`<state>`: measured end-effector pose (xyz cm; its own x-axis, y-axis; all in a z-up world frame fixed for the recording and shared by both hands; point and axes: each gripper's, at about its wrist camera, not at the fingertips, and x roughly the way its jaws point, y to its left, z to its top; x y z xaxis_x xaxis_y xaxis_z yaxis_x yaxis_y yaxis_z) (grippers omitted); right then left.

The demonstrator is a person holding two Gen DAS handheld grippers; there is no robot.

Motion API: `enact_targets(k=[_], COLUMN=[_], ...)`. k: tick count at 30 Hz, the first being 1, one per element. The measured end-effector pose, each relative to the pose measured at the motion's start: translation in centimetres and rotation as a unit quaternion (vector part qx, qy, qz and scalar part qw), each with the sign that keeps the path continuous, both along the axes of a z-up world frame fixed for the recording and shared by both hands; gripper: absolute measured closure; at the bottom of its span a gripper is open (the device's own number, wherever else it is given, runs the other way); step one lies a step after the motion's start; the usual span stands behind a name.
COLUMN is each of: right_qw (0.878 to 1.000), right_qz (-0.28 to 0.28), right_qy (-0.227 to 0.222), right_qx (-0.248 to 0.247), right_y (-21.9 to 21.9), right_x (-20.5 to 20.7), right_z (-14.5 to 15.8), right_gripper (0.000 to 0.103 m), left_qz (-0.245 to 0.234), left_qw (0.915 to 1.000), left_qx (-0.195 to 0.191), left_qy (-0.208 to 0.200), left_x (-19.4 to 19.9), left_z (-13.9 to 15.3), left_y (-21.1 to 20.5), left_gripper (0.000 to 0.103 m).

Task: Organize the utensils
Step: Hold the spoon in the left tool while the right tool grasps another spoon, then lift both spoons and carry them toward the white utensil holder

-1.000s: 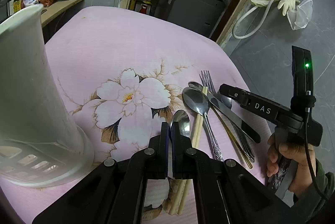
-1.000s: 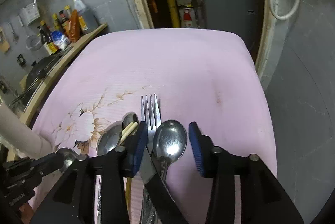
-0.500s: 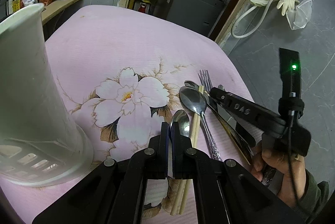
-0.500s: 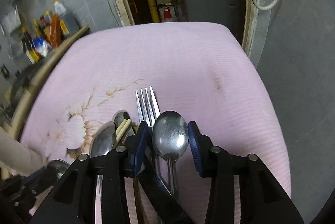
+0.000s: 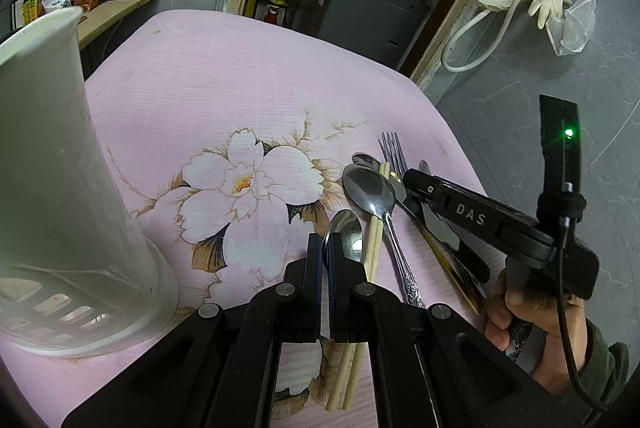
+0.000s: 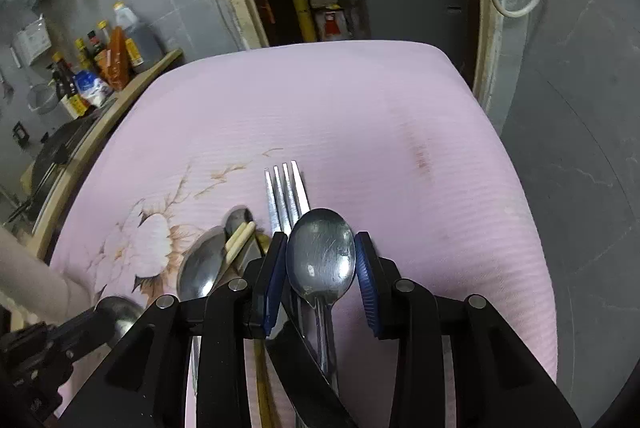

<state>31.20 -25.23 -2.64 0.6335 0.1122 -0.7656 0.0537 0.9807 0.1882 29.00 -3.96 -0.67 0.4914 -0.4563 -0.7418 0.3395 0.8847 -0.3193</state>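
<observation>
Right gripper [image 6: 320, 280] has slid forward since a second ago, so its wide-open jaws now straddle a spoon [image 6: 321, 260] near the worktop's [image 6: 360, 116] right edge, not pinching yet. Left gripper [image 5: 328, 268] is clamped on a second spoon [image 5: 347, 234] — holder [image 5: 60, 188] stands at the left edge. Risk: closing could snag the fork [image 6: 286, 196] or knife alongside and drag the pile.

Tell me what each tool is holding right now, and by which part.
The left tool is shut on a spoon, gripping the edge of its bowl. The right tool is open around another spoon's bowl, not yet clamped.
</observation>
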Motion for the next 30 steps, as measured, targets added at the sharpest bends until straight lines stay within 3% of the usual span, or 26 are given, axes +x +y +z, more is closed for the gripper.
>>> enact_targets(k=[4, 7, 15, 19, 24, 30], right_qw=[0.999, 0.994, 0.953, 0.934, 0.915, 0.901], right_qz=[0.019, 0.037, 0.057, 0.044, 0.037, 0.052], right_qy=[-0.035, -0.101, -0.271, -0.334, -0.39, -0.429], right_qx=[-0.011, -0.035, -0.121, -0.115, -0.099, -0.05], right_y=[1.0, 2.0, 4.7, 4.6, 4.4, 4.7], right_x=[-1.2, -3.2, -9.7, -11.8, -13.5, -14.0], right_z=[1.0, 2.8, 5.8, 6.8, 8.5, 11.4], right_gripper=[0.072, 0.072, 0.072, 0.072, 0.072, 0.072], left_qz=[0.0, 0.002, 0.026, 0.048, 0.078, 0.094], left_qw=[1.0, 0.9994, 0.9884, 0.977, 0.9509, 0.9371], left_qx=[-0.006, -0.009, 0.005, 0.0, -0.003, 0.006], left_qy=[-0.005, -0.033, -0.149, -0.208, -0.299, -0.336], left_x=[-0.1, -0.8, -3.4, -5.0, -7.7, -9.8], left_z=[0.2, 1.0, 3.6, 4.7, 6.6, 8.1], left_y=[0.1, 0.2, 0.1, 0.5, 1.2, 2.3], left_gripper=[0.102, 0.102, 0.102, 0.102, 0.102, 0.102])
